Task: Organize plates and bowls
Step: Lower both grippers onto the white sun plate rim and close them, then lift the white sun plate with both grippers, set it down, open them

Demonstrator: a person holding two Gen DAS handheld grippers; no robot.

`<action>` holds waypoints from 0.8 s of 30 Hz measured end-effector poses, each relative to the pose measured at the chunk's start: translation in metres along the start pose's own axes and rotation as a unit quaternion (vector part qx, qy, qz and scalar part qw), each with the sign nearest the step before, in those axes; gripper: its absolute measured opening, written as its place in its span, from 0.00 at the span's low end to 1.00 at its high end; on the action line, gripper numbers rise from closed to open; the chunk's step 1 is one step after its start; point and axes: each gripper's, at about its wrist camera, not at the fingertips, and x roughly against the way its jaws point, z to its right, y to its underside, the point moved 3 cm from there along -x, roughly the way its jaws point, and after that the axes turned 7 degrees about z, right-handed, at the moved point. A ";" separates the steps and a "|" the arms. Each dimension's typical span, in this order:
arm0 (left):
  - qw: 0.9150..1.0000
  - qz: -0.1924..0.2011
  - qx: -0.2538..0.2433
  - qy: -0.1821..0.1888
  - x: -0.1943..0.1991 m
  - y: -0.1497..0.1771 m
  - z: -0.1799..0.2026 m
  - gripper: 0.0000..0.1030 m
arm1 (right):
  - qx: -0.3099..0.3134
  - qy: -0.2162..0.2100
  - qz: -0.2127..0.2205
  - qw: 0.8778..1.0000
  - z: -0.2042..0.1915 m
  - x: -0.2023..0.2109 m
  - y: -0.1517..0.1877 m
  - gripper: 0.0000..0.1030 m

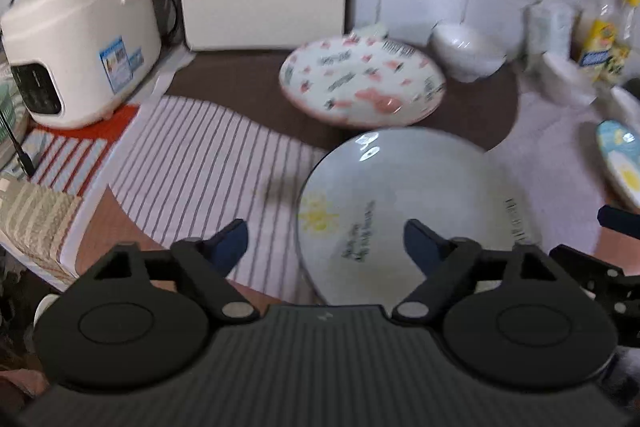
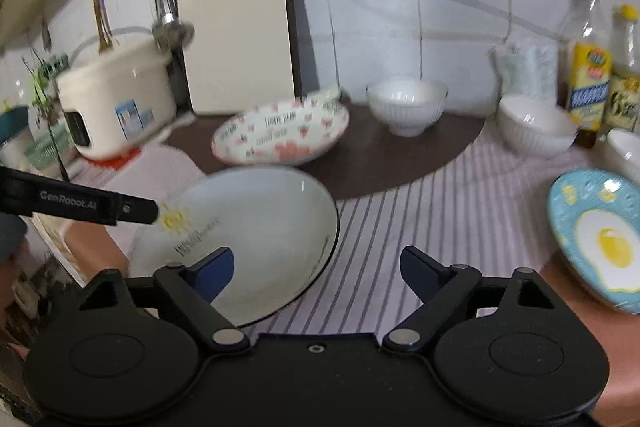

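On left tongs: "GenRobot.AI"

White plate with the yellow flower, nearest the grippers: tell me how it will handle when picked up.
The white plate looks glazed and shiny, so probably slippery between pads. Likely rigid ceramic, breakable if dropped. Its shallow rim lies on the striped cloth, so a grip would probably be edge-on.

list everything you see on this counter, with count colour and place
plates: 3; grey-white nearest, pink-patterned behind it, blue egg-print at right
bowls: at least 2, white, back right near wall
rice cooker: 1, white, left
striped cloth: 1, white with dark lines, under front plates
cutting board: 1, cream, leaning on wall
bottles: 2, yellow-labelled, far right
left gripper: black, open
right gripper: black, open
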 end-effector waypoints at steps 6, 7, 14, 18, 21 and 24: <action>0.999 -0.043 0.003 0.015 -0.029 0.015 -0.014 0.47 | -0.033 0.011 -0.052 0.998 0.010 -0.034 0.011 0.71; 0.999 -0.050 0.006 0.019 -0.032 0.018 -0.016 0.46 | -0.033 0.015 -0.058 0.998 0.011 -0.039 0.012 0.65; 0.994 -0.084 0.038 0.064 -0.041 0.023 -0.017 0.27 | -0.112 -0.028 -0.087 0.989 0.017 -0.048 0.016 0.36; 0.993 -0.089 0.046 0.059 -0.041 0.024 -0.012 0.24 | -0.128 -0.032 -0.092 0.987 0.012 -0.050 0.018 0.20; 0.992 -0.092 0.058 0.057 -0.042 0.023 -0.013 0.24 | -0.131 -0.033 -0.092 0.987 0.013 -0.054 0.017 0.20; 0.992 -0.087 0.071 0.057 -0.045 0.025 -0.013 0.27 | -0.157 -0.041 -0.092 0.982 0.020 -0.058 0.016 0.20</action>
